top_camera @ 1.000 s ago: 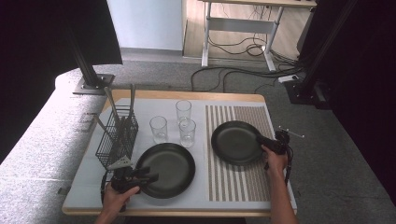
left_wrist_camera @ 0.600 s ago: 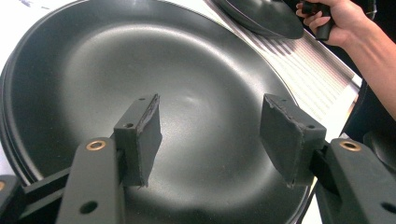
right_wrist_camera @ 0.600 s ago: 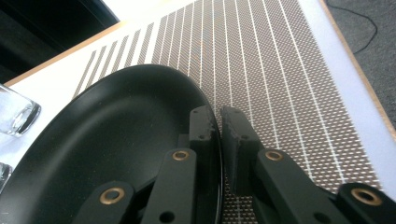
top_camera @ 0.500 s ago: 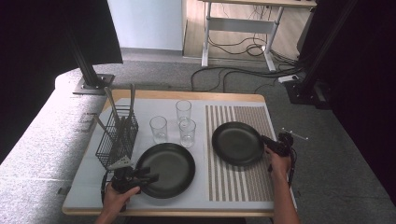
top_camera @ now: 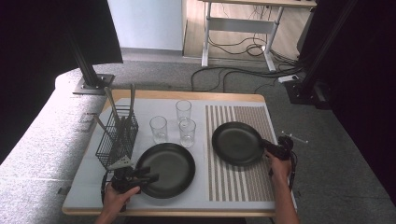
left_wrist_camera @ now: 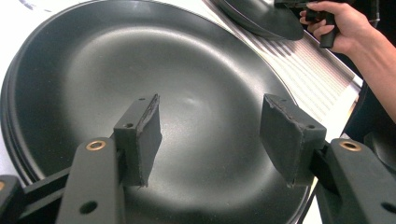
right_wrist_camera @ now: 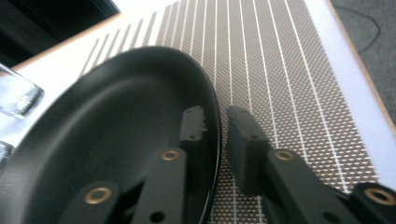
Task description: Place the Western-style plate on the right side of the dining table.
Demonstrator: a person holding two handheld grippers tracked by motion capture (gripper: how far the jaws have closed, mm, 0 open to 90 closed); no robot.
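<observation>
fingers of the right gripper (right_wrist_camera: 215,126) straddle the rim of a black plate (right_wrist_camera: 107,135), one pad inside the dish and one outside; they have just been opening a little, and a thin gap shows by the outer pad, so i cannot tell whether they still pinch the rim. that plate lies on the striped mat (top_camera: 240,175) at the right half of the table (top_camera: 187,96), with the right gripper (top_camera: 279,150) at its right edge. over on the left, the left gripper (left_wrist_camera: 212,133) has its fingers wide apart, hanging above the near part of a second black plate (left_wrist_camera: 140,70) with nothing between them. that plate (top_camera: 166,169) sits on the white cloth, just in front of three clear glasses (top_camera: 186,132). a wire basket (top_camera: 116,140) holding utensils stands beside it, further left.
</observation>
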